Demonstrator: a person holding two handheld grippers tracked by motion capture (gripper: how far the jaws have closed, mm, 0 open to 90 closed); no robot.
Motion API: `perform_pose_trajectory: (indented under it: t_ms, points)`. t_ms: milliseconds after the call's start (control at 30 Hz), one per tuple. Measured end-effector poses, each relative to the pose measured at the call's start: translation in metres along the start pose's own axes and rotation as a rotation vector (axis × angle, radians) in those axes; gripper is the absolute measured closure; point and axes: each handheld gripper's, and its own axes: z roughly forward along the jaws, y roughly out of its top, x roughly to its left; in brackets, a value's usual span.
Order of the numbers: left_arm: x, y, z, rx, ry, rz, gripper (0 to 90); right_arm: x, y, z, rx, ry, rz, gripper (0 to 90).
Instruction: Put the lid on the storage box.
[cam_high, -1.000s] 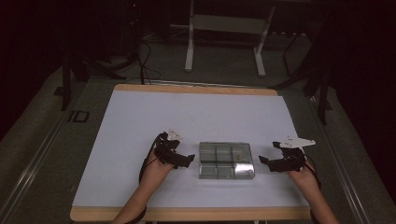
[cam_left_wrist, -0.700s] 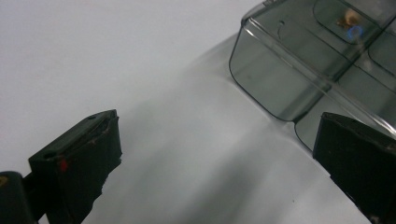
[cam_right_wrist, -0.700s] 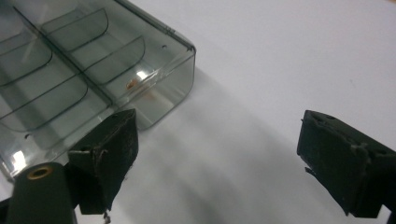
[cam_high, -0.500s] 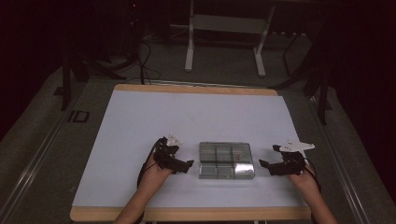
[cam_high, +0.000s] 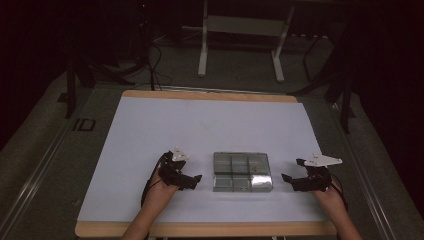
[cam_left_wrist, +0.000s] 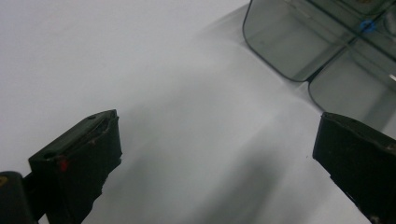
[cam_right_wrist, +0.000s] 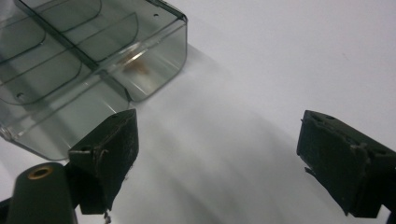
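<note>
Clear box (cam_high: 242, 172) unmoved; both tools, left (cam_high: 192, 181) and right (cam_high: 290, 181), stay wide open, empty, hardly shifted.

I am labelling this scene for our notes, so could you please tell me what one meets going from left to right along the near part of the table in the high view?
Left gripper, jaws open → clear compartment box → right gripper, jaws open, all over the white table.

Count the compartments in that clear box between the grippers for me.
6, in the clear box: three along the far row, three along the near row. The near-right one glares, so its contents can't be read.
</note>
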Motion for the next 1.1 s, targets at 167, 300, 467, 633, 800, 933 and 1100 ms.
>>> perform_pose_trajectory:
  t_ms: [167, 300, 467, 633, 800, 933, 1100]
  points:
    - [0.001, -0.007, -0.005, -0.009, 0.011, -0.017, 1.7, -0.003, -0.006, -0.005, -0.009, -0.007, 0.021, 12.8]
    - [0.003, -0.011, -0.009, -0.012, 0.02, -0.018, 1.7, -0.006, -0.012, -0.009, -0.012, -0.023, 0.029, 12.8]
    - [0.005, -0.017, -0.014, -0.027, 0.059, -0.031, 1.7, -0.009, -0.018, -0.013, -0.012, -0.027, 0.037, 12.8]
    - [0.008, -0.024, -0.023, -0.041, 0.09, -0.05, 1.7, -0.012, -0.029, -0.021, -0.028, -0.037, 0.055, 12.8]
    - [0.007, -0.029, -0.024, -0.033, 0.099, -0.051, 1.7, -0.014, -0.035, -0.024, -0.033, -0.045, 0.065, 12.6]
    - [0.007, -0.033, -0.026, -0.031, 0.132, -0.054, 1.7, -0.015, -0.041, -0.027, -0.036, -0.063, 0.067, 12.5]
    - [0.01, -0.039, -0.028, -0.03, 0.147, -0.062, 1.7, -0.017, -0.049, -0.031, -0.048, -0.081, 0.081, 12.3]
